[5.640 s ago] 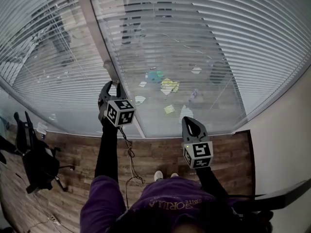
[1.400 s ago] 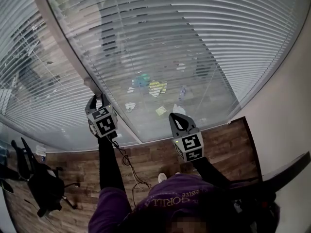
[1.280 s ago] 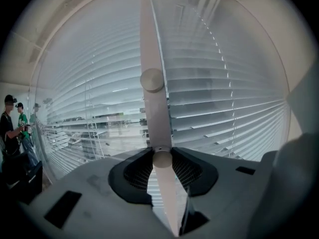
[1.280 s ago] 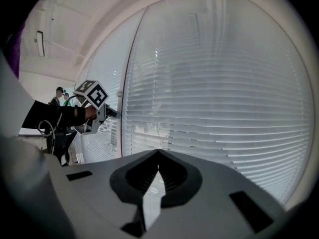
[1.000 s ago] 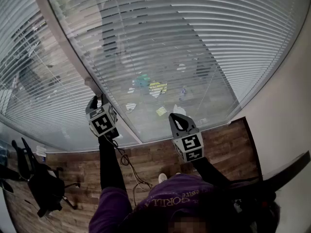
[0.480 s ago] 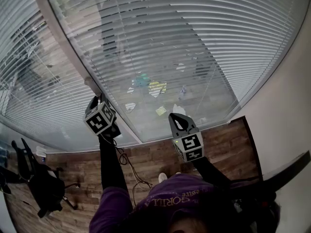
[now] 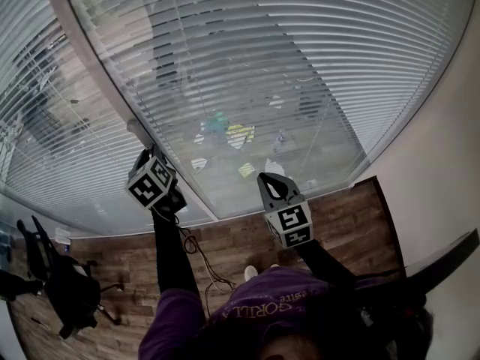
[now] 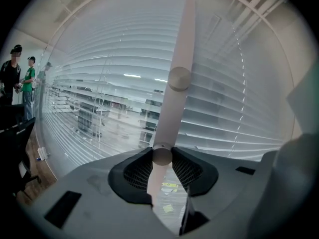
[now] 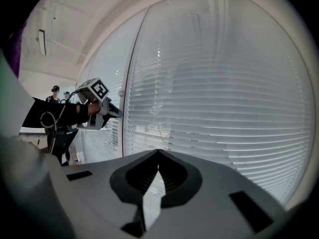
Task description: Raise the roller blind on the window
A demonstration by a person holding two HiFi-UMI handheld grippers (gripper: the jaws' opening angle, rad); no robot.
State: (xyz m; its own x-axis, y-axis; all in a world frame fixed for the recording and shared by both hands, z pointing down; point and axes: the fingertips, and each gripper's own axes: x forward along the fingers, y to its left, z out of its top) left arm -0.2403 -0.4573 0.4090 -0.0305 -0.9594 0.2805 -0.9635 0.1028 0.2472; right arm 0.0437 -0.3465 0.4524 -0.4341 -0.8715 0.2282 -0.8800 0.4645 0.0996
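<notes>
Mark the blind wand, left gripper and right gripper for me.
blind wand (image 8: 171, 113), left gripper view, on its shaft.
left gripper (image 8: 162, 153), left gripper view, between fingertips clamped on the wand.
right gripper (image 9: 158, 156), right gripper view, where shut fingertips meet.

The head view looks steeply down, while both gripper views face the blind closely, sharing it.

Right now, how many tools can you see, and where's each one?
2. The left tool is clamped on the white wand hanging by the blind; the right tool, shut on nothing, points at that blind. No others show.
</notes>
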